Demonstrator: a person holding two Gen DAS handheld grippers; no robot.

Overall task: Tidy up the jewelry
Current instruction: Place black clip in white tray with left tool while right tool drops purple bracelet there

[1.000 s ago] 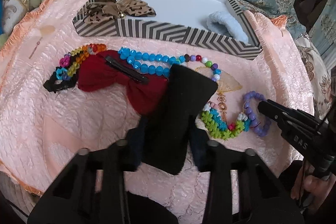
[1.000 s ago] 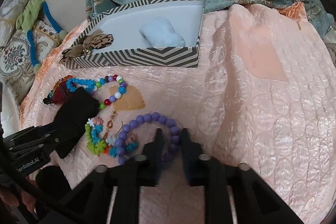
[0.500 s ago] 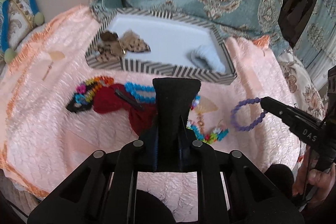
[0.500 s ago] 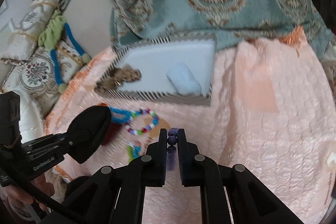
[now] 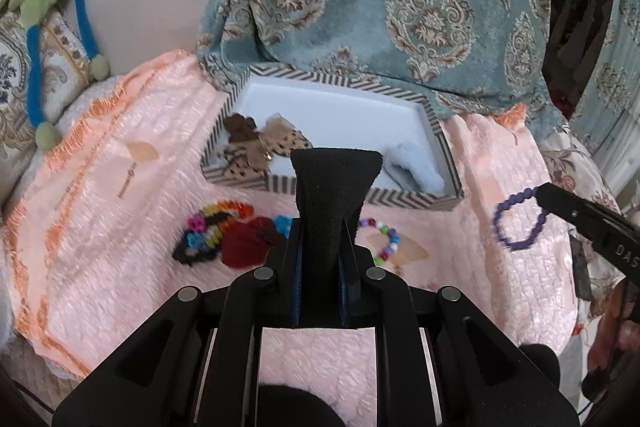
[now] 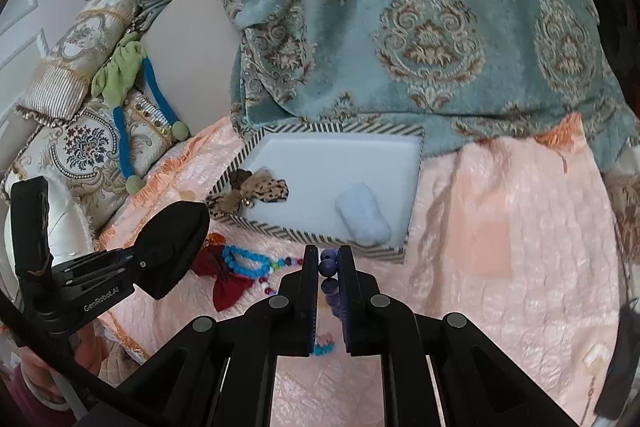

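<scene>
The left gripper (image 5: pixel 320 239) is clamped on a black fabric piece (image 5: pixel 334 195) that stands up in front of the striped box (image 5: pixel 400 197). At the right edge the right gripper (image 5: pixel 550 195) pinches a purple bead bracelet (image 5: pixel 516 223) — hanging clear of the peach cloth (image 5: pixel 120 227), where a red bow (image 5: pixel 250 241) lies.

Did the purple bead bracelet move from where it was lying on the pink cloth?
Yes. The purple bead bracelet went up off the pink cloth; it now hangs from the right tool.

"GenRobot.AI" reads in white on the left hand-held gripper (image 6: pixel 170 247) at lower left of the right wrist view; "DAS" shows on the right hand-held gripper (image 5: pixel 541 191) at the left wrist view's right edge
</scene>
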